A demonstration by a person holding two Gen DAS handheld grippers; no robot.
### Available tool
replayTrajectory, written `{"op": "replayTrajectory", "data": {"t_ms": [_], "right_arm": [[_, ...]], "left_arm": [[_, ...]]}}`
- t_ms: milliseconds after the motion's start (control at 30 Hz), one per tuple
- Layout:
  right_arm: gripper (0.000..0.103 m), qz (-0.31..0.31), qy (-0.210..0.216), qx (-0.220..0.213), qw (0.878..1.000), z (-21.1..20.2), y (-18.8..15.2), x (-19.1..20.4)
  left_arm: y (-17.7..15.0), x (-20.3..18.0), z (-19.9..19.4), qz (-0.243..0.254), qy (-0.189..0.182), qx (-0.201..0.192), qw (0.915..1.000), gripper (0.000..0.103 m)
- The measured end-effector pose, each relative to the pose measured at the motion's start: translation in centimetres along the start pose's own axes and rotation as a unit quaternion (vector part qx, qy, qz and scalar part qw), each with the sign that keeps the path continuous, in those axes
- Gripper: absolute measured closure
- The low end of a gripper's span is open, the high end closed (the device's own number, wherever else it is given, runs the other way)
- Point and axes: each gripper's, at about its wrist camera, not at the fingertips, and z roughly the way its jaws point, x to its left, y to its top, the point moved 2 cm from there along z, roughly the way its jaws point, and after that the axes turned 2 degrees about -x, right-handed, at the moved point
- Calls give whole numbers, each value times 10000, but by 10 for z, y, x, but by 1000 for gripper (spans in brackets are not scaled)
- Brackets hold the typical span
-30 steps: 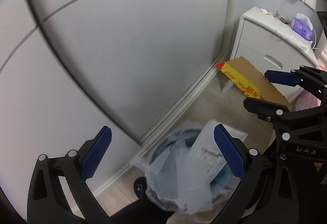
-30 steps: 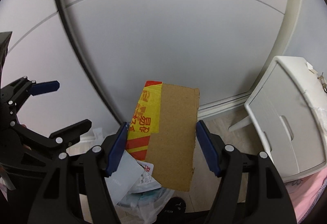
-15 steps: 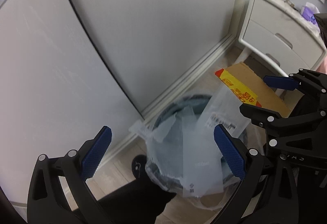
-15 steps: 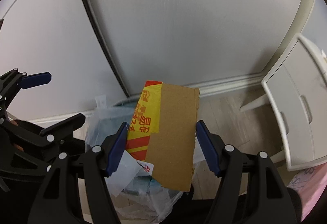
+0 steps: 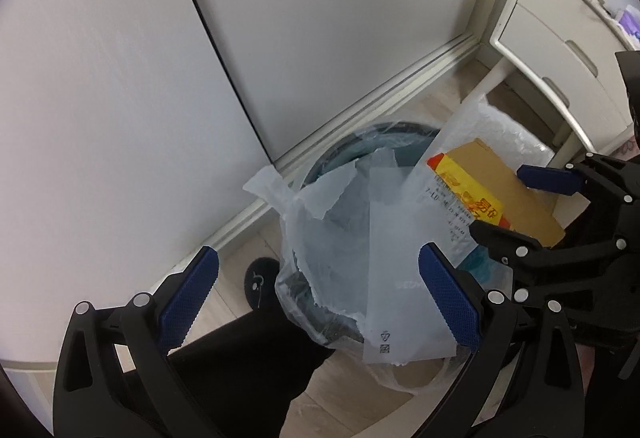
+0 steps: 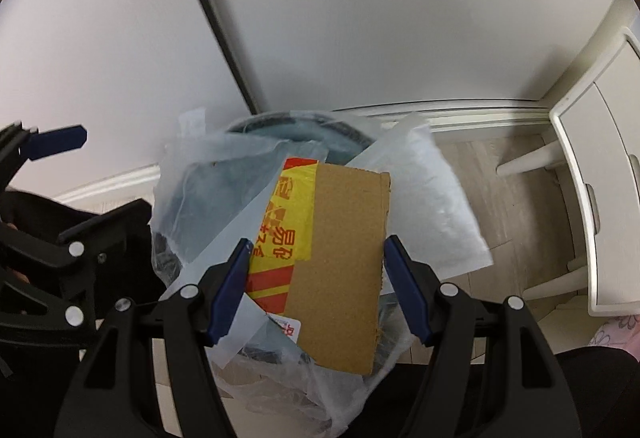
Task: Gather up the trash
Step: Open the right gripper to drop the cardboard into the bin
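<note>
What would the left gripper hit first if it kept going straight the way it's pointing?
Probably the clear plastic packaging sticking up out of the lined trash bin. The left gripper has its jaws open and empty; depth is hard to judge here.

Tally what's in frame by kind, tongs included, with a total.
Tongs: 2, left tongs empty, right tongs gripping the cardboard
Cardboard piece with yellow-red tape: 1
Trash bin with clear liner: 1
Plastic mailer bags in the bin: 2
White drawer cabinet: 1
Total: 7
</note>
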Motion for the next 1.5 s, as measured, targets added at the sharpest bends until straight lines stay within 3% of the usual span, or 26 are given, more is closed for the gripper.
{"op": "replayTrajectory", "data": {"t_ms": [300, 433, 500, 567, 1500], "right_arm": [[39, -57, -55, 198, 9998, 10, -10, 8], [38, -95, 24, 228, 9997, 14, -13, 12], [31, -101, 0, 232, 9997, 13, -14, 13], [15, -102, 17, 198, 9998, 12, -13, 13], [15, -305, -273, -81, 9991, -4, -16, 12]], "left_arm": [[-9, 3, 25, -198, 69, 418, 9989, 6], [-10, 8, 26, -314, 95, 427, 9985, 6], [-10, 11, 25, -383, 80, 400, 9984, 6], [-10, 14, 23, -457, 64, 370, 9983, 6], [-10, 8, 6, -450, 26, 189, 9988, 6]]}}
